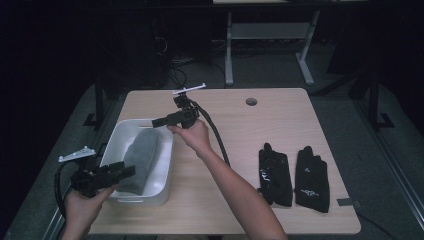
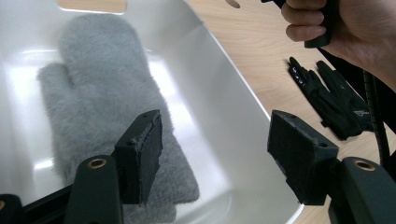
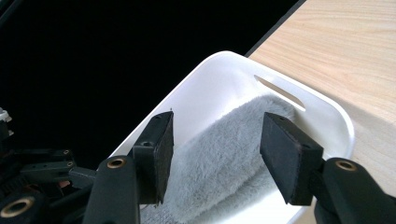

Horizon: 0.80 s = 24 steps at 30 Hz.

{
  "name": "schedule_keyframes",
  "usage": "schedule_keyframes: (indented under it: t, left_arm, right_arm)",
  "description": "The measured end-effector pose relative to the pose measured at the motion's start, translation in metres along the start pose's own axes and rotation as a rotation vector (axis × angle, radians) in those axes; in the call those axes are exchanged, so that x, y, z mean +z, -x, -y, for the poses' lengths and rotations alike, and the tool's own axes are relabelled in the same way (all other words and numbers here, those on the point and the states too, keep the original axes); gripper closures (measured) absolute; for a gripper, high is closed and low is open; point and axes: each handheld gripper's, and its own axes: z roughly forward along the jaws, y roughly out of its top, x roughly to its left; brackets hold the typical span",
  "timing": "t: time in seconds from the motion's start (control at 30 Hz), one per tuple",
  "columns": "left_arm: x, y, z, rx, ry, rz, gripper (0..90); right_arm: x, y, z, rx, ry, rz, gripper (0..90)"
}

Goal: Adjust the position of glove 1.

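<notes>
the grey mitten (image 1: 139,159) lies lengthwise in the white tub (image 1: 161,176), while the left gripper (image 1: 125,170), released and empty, hovers over the tub's near end, closer than the released right gripper (image 1: 159,121) at the tub's far rim.

place: lab or office test room | work surface: light wood table (image 1: 280,115) with a cable hole (image 1: 251,101) near its far edge | floor: grey carpet (image 1: 345,107) | behind the far edge: white metal desk legs (image 1: 229,50), loose cables (image 1: 176,70) on the floor | lighting: dim, dark surroundings
</notes>
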Motion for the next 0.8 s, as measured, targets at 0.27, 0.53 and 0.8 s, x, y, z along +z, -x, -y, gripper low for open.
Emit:
schedule_keyframes:
  t: [0.27,0.53,0.8]
  left_arm:
    - [0.009,0.009,-0.006,0.012,-0.015,0.015,34.6]
    - [0.017,0.021,-0.012,0.036,-0.021,0.033,34.3]
    - [0.025,0.031,-0.017,0.052,-0.026,0.049,34.0]
  right_arm:
    - [-0.016,0.002,0.003,-0.002,0.018,-0.008,43.0]
    - [-0.033,0.006,0.009,-0.005,0.03,0.001,42.1]
    - [-0.052,0.008,0.011,-0.011,0.043,0.018,41.3]
